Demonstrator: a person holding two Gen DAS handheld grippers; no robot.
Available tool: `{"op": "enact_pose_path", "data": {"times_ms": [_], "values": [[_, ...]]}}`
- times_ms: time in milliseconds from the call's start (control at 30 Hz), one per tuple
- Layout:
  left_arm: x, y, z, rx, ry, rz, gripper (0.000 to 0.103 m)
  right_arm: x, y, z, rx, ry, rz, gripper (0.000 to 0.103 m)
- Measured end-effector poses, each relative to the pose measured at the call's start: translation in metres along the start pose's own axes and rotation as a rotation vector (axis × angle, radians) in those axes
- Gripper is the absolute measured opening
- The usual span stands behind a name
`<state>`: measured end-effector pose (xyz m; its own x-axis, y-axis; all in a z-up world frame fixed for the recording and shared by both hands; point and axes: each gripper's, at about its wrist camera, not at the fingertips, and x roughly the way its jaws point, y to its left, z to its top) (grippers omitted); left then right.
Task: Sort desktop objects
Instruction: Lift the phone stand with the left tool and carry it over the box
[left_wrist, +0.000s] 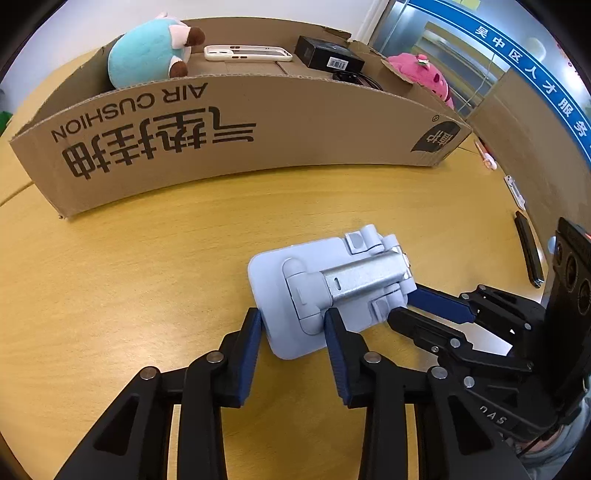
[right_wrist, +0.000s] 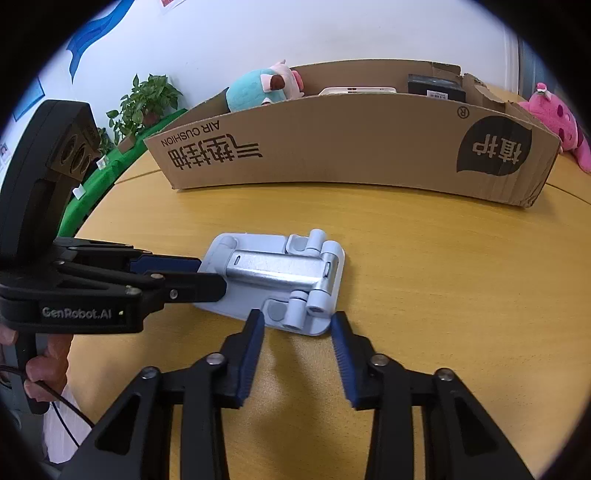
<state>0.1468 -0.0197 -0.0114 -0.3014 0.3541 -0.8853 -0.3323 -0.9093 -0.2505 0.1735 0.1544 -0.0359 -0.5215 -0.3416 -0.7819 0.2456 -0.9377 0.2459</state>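
I am working both grippers on the folded pale-blue phone stand (left_wrist: 332, 291), which is lying flat on the wooden table (left_wrist: 147, 277) just near of the cardboard box (left_wrist: 258, 125).

My left gripper (left_wrist: 293, 325) is clamping the stand's near edge. My right gripper (right_wrist: 299, 325) is straddling its hinge corner, pads apparently not yet pressing.

The teal plush (left_wrist: 147, 51), white phone case (left_wrist: 247, 53) and black carton (left_wrist: 328, 53) are already sitting in the box. The stand and the pink plush (right_wrist: 557, 122), outside on the far right, I judge left.

The box wall is hiding its floor, and small items at the right edge are too blurred to name.
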Motion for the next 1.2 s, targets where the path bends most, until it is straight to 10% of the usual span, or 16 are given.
{"op": "enact_pose_path", "data": {"times_ms": [567, 1200], "values": [[-0.031, -0.017, 0.02, 0.086, -0.119, 0.051, 0.035, -0.02, 0.0, 0.017, 0.021, -0.09, 0.018, 0.025], [-0.132, -0.025, 0.099, 0.201, -0.398, 0.092, 0.036, -0.087, 0.019, 0.112, -0.056, -0.346, -0.01, 0.025]]}}
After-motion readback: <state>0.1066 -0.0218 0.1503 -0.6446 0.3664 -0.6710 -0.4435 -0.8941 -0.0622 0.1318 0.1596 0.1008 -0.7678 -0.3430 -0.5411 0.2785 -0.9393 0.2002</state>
